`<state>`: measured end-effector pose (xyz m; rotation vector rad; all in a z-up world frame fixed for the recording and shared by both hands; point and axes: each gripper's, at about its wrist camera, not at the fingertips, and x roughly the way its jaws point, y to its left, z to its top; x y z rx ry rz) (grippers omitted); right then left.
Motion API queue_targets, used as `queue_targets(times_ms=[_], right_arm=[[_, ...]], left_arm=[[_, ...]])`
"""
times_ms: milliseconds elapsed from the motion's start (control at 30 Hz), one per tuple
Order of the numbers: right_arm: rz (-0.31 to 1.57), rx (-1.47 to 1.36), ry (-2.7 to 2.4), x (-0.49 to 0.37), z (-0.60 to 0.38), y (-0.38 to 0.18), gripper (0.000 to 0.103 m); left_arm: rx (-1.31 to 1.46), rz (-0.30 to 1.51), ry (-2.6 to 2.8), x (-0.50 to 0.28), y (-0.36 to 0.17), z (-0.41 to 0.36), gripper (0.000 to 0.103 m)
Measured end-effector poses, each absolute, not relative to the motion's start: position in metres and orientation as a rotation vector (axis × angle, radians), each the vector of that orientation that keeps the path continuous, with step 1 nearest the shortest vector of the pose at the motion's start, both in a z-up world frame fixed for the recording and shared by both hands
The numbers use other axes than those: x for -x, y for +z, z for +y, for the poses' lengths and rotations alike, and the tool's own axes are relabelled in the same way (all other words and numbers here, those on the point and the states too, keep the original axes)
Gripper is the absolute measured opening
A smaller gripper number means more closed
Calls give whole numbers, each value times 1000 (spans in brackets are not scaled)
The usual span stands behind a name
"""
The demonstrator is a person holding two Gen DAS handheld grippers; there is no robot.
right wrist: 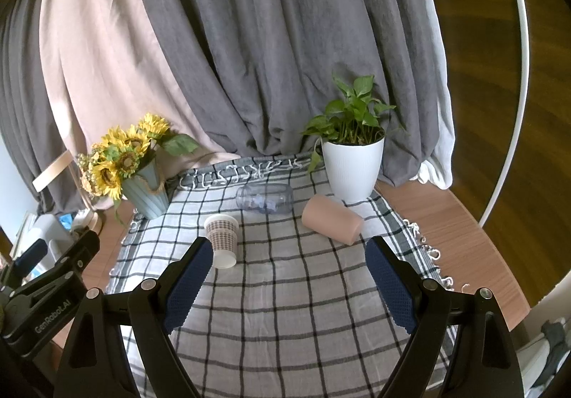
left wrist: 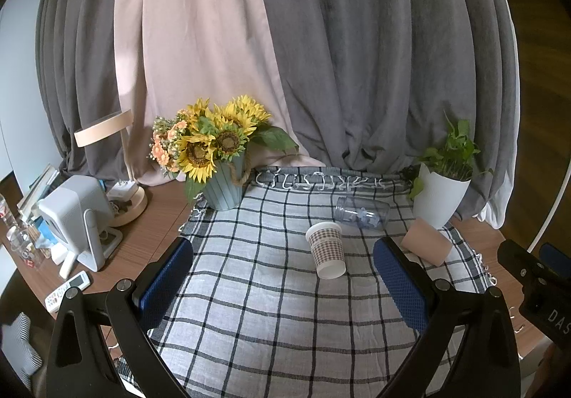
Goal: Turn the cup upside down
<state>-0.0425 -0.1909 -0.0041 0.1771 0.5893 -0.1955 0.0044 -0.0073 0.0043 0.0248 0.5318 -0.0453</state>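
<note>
Both the left gripper [left wrist: 283,276] and right gripper [right wrist: 289,278] hover spread apart, gripping nothing; the checked paper cup [left wrist: 326,250] stands at twelve o'clock on the tablecloth [left wrist: 249,309], the pink cup [right wrist: 332,218] lies at two

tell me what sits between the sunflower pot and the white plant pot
A clear jar lies on its side on the checked cloth between the sunflower pot and the white plant pot, shown in both wrist views.

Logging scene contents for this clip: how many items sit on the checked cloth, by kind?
Cups: 2, the checked paper cup and the pink cup lying on its side
Clear jars: 1, the clear jar lying on its side
Plant pots: 2, the sunflower pot and the white plant pot
Total: 5
</note>
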Motion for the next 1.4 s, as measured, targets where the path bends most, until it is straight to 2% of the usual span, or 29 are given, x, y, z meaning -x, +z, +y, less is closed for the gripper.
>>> queue_targets(times_ms=[933,1400], right_arm=[[602,-180,-194,37,-193,-12,87],[719,-242,-252,-11,-218,-51,87]], left_arm=[[-32,542,-49,-12,-2,-10,103],[-102,765,-134,-83,-53,-47,103]])
